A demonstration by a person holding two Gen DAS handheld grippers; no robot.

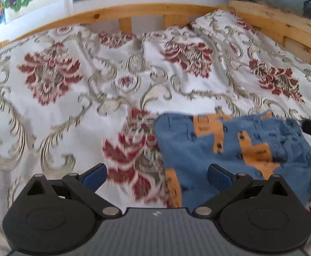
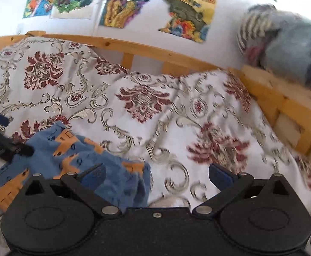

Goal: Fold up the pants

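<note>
Blue pants with orange patches lie in a folded bundle on the flowered bedspread. In the left wrist view my left gripper is open just above the bed, with the bundle's left edge between its blue pads and nothing held. The right wrist view has the pants at the lower left. My right gripper is open too, its left pad over the bundle's right edge and its right pad over bare bedspread. The other gripper shows at the left edge of that view.
A wooden bed rail runs along the far side and down the right. Bagged bedding is piled on the rail at the right. Colourful pictures hang on the white wall behind.
</note>
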